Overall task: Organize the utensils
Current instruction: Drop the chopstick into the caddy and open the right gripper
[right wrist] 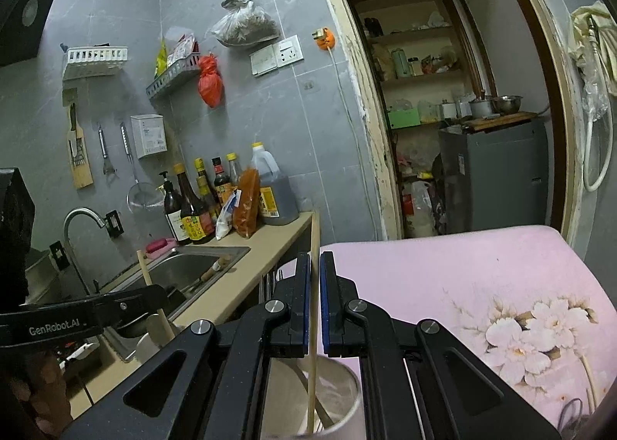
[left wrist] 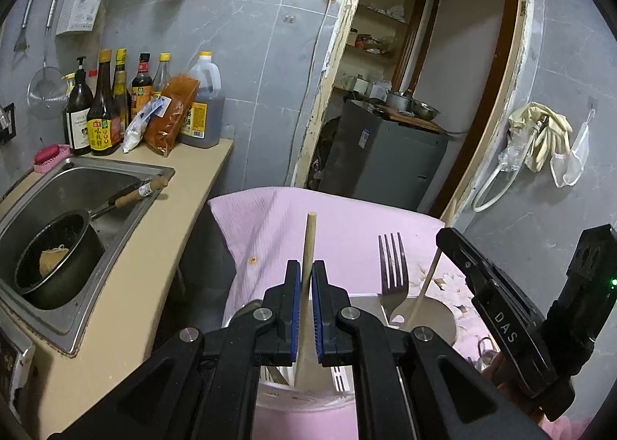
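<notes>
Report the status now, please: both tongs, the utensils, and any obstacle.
Left tongs shut on wooden stick above white holder. Right tongs shut on chopstick, tip in metal cup. Fork already in cup. No obstacle seen.

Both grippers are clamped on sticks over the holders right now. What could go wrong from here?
1. The left gripper grips its wooden handle partway up, so it may pivot between the fingers.
2. The right gripper holds a thin chopstick over the metal cup; tilting could catch the rim.
3. The fork stands close by; a swing could knock it.
</notes>
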The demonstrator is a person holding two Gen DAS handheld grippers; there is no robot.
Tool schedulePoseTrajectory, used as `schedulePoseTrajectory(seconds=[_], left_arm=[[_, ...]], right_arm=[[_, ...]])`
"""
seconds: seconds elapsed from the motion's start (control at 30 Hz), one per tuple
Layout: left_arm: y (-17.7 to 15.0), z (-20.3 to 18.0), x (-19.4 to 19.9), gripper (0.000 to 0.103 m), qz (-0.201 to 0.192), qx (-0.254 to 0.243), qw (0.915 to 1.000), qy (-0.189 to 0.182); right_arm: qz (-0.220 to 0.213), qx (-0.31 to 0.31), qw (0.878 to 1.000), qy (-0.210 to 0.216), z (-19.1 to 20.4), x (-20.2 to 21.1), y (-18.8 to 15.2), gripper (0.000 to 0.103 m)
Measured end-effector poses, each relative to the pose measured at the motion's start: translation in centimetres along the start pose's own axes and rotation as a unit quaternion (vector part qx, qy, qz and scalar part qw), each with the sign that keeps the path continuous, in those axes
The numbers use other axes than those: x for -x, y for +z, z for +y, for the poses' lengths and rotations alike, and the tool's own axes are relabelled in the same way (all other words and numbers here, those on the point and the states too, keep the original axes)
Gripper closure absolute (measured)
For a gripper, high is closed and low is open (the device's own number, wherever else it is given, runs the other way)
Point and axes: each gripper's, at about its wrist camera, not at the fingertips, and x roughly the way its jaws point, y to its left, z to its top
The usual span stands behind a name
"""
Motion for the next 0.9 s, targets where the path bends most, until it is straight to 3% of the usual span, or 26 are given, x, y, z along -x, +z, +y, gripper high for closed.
schedulePoseTrajectory(seconds=[0.17,0.3,0.37,0.6,0.9], left_arm=[[0.0,-0.2,0.4,0.096,0.007,0.004,1.0000,-0.002],[-0.1,-0.9,1.0,0.096,0.003,0.003,1.0000,-0.003],[-0.2,-1.4,1.3,0.094,-0.002,0.003,1.0000,0.000],[-0.7,-3.6,3.1,0.070,-0.027,0.012,0.9995,0.009],[-1.7,-7.7,5.8,0.042,-0.067,0.017,0.9975,0.016]], right_arm=[[0.009,-0.012,1.000,0.002,-0.7,1.3,0.4,0.080],[0.010,-0.016,1.000,-0.001,-1.3,2.6,0.9,0.073],[0.009,-0.018,1.000,-0.003,-1.7,3.6,1.2,0.065],[0.008,-0.014,1.000,-0.011,-3.6,7.0,2.4,0.050],[-0.011,-0.017,0.999,-0.026,-7.3,12.5,3.9,0.021]])
